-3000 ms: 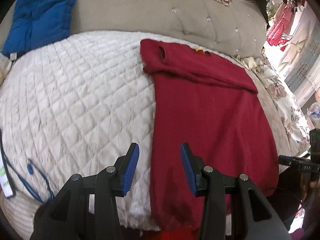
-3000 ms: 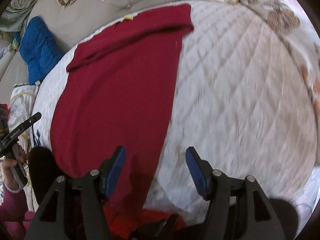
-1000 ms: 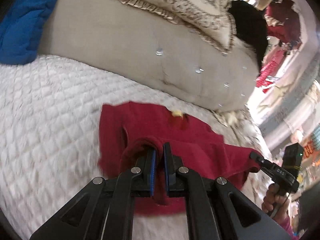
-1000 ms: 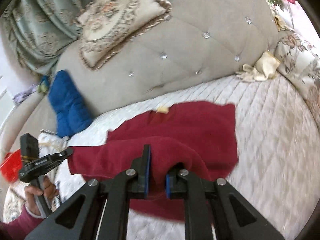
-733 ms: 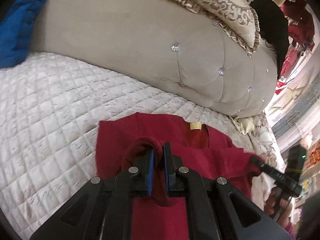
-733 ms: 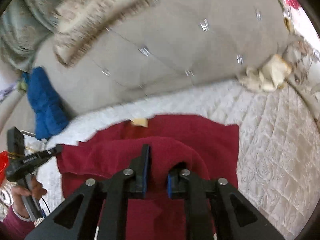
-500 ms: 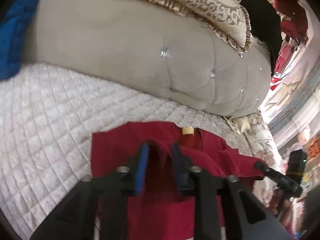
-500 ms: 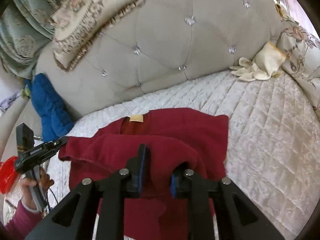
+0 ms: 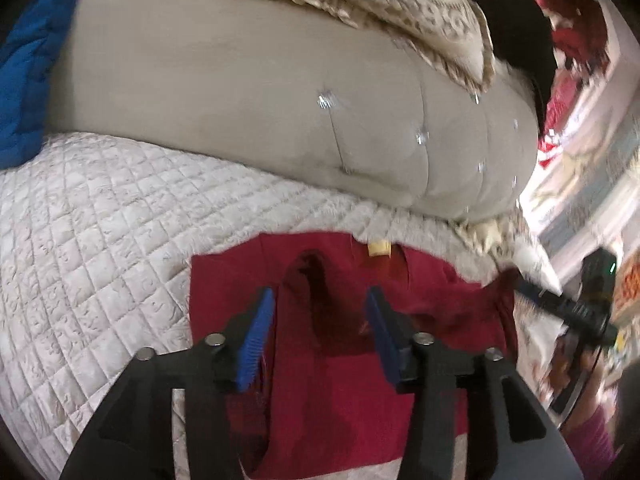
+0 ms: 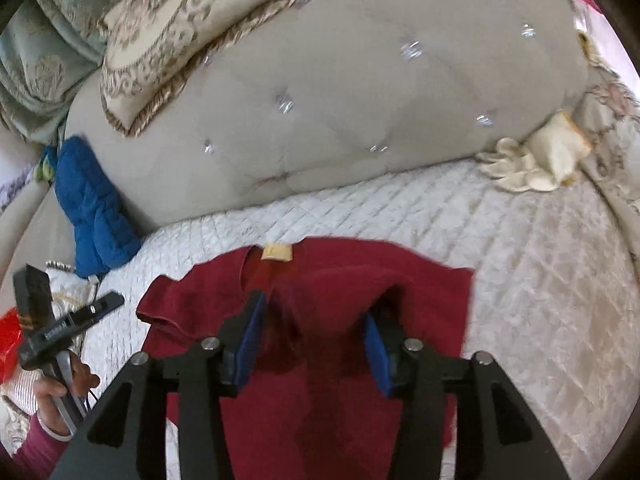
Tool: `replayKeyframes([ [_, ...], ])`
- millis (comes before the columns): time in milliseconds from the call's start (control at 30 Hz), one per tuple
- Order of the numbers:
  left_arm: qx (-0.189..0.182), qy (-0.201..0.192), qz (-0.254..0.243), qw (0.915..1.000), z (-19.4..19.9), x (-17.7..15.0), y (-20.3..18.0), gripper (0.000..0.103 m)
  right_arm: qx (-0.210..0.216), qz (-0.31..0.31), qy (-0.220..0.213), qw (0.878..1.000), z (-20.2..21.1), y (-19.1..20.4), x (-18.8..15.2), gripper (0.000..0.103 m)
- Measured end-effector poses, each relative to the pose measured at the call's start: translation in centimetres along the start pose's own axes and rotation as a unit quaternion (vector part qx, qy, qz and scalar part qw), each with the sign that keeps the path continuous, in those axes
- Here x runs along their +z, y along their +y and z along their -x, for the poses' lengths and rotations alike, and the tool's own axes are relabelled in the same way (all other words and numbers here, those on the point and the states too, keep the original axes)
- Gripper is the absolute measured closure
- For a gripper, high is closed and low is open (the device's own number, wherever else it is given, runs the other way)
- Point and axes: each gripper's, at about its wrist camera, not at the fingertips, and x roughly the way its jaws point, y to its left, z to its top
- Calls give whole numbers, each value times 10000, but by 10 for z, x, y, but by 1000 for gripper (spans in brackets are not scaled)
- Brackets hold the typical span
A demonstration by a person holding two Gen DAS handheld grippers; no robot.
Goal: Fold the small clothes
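Observation:
A dark red garment point(image 9: 340, 400) lies folded over on the white quilted bedspread point(image 9: 100, 240), with its yellow neck label point(image 9: 379, 247) at the far edge. My left gripper point(image 9: 320, 310) hangs over the garment's left part. Its jaws are opening, and a loose hump of red cloth sits between the blue pads point(image 9: 256, 332) without being pinched. My right gripper point(image 10: 314, 320) is over the garment point(image 10: 424, 300) near the label point(image 10: 276, 252). Its jaws are opening too, with a slack fold between them. Each view shows the other gripper point(image 9: 568, 312) point(image 10: 76, 320) held in a hand.
A beige tufted headboard point(image 10: 340, 100) rises just behind the garment, with a patterned cushion point(image 10: 180, 28) on top. A blue padded cloth point(image 10: 92, 208) lies at the left and cream gloves point(image 10: 524, 164) at the right. Bare quilt point(image 10: 540, 280) spreads right of the garment.
Both grippers were shut on the red cloth's edge and carried it toward the label end. Now both jaws have spread and the cloth has dropped onto the garment.

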Motion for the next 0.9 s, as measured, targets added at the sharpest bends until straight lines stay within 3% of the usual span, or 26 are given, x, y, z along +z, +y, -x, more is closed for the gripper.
replayKeyframes([
  [33, 59, 90, -123, 9999, -6, -2, -1, 73, 35, -184, -121, 9998, 6, -11, 1, 35],
  [167, 242, 403, -441, 9979, -30, -2, -5, 73, 595, -1102, -396, 9913, 29, -48, 4, 35],
  [267, 294, 533, -547, 9966, -48, 3, -7, 73, 611, -678, -364, 9952, 38, -36, -7, 34],
  [333, 266, 646, -570, 9959, -60, 8, -9, 73, 448, -327, -223, 9982, 35, -25, -17, 32],
  [467, 263, 865, -314, 9954, -87, 16, -5, 73, -421, 302, -11, 9987, 12, -11, -31, 31],
  [533, 189, 905, -229, 9955, -94, 17, -4, 81, -513, 414, 80, 9978, 0, -8, -35, 32],
  [600, 142, 843, -222, 9961, -96, 18, -5, 103, -750, 564, 247, 9953, -17, -4, -38, 32],
  [633, 102, 873, -205, 9959, -97, 18, -4, 103, -946, 681, 287, 9928, -24, -2, -39, 32],
  [667, 88, 854, -179, 9961, -95, 18, -4, 103, -1200, 800, 333, 9890, -32, 0, -40, 37],
  [733, 17, 721, -151, 9973, -86, 19, -4, 103, -1233, 729, 406, 9889, -37, 0, -36, 93],
  [833, -135, 405, -55, 9991, -56, 24, -1, 103, -597, 407, 130, 9973, -25, 2, -24, 93],
  [900, -9, 313, 34, 9995, -41, 28, 5, 103, -336, 317, -26, 9989, -22, 6, -14, 93],
])
